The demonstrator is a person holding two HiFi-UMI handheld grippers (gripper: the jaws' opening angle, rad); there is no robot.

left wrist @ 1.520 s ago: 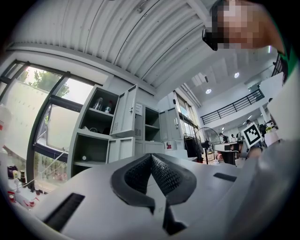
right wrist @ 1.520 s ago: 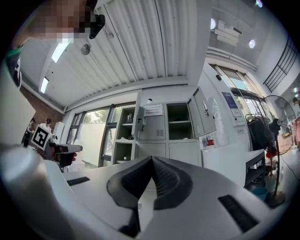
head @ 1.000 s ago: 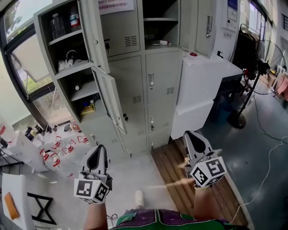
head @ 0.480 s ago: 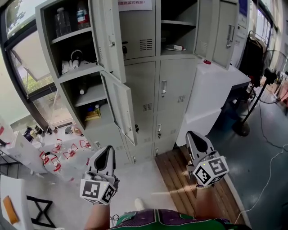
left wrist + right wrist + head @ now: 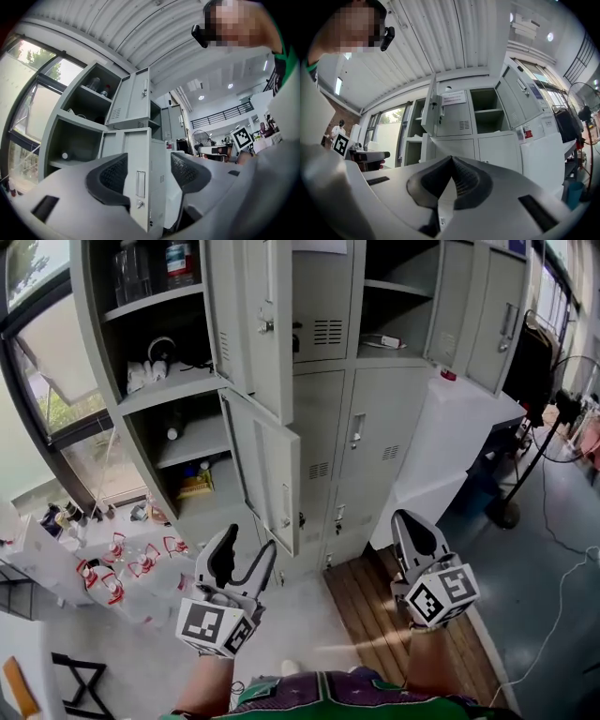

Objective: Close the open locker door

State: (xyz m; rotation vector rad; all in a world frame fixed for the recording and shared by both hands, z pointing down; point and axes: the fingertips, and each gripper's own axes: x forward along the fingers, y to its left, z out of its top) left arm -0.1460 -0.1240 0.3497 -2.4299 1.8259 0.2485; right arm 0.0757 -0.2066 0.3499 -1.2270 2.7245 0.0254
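The open locker door (image 5: 267, 465) hung out from the lower left compartment, its free edge swung towards the person; it stood at about 1 o'clock from the left gripper (image 5: 246, 554), close ahead, though I could not tell whether they touched. That gripper's fingers had just been opening and stood apart; in the left gripper view the door's edge and its recessed handle (image 5: 139, 183) showed in the gap, but no pad pressed on anything. The right gripper (image 5: 412, 529), at 3 o'clock of the left, had its fingers together on nothing.

Judged from here, the main risk was the thin door edge sliding between the spread fingers, so that the push would jam or twist the door rather than swing it. A second open door (image 5: 253, 315) hung at 12 o'clock above; a raised gripper could catch it, or shut the wrong one. A weak push near the hinge side might leave the door unlatched; it could then drift open again.
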